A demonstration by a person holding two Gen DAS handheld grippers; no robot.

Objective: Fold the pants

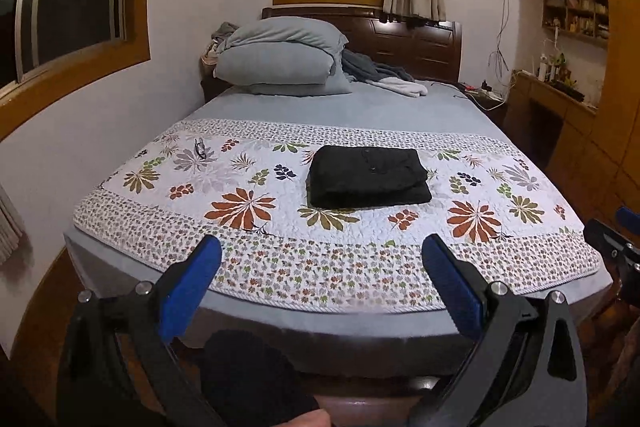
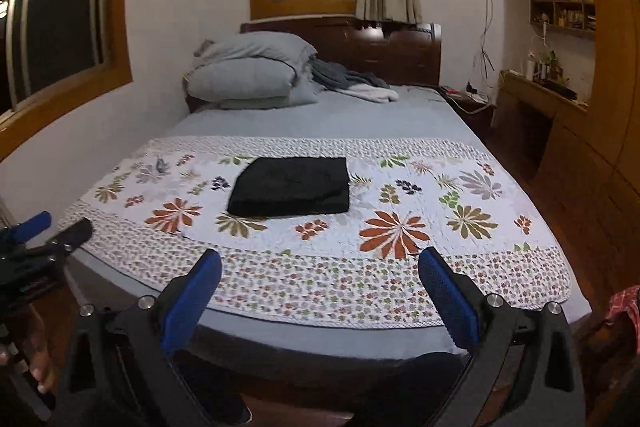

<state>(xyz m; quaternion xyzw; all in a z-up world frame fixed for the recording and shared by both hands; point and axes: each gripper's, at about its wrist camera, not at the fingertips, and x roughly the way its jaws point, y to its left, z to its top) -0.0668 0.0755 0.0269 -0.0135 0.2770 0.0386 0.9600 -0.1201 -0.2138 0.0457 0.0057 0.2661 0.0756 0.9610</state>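
Basically done: the black fabric pants (image 1: 369, 177) sit folded into a compact rectangle on the floral quilted bedspread (image 1: 248, 251), at 12 o'clock from both tools. The left tool (image 1: 322, 259) and right tool (image 2: 320, 261) both gape apart, holding nothing.

Quilt (image 1: 248, 259) mostly bare: open room all round the folded pants (image 1: 368, 177) at its middle, front strip free. Glasses (image 1: 200, 149) lie far left on quilt, well apart from pants. Pillows (image 1: 280, 61) and loose clothes (image 1: 380, 75) crowd the headboard end. Wall close on bed's left; floor open on right.
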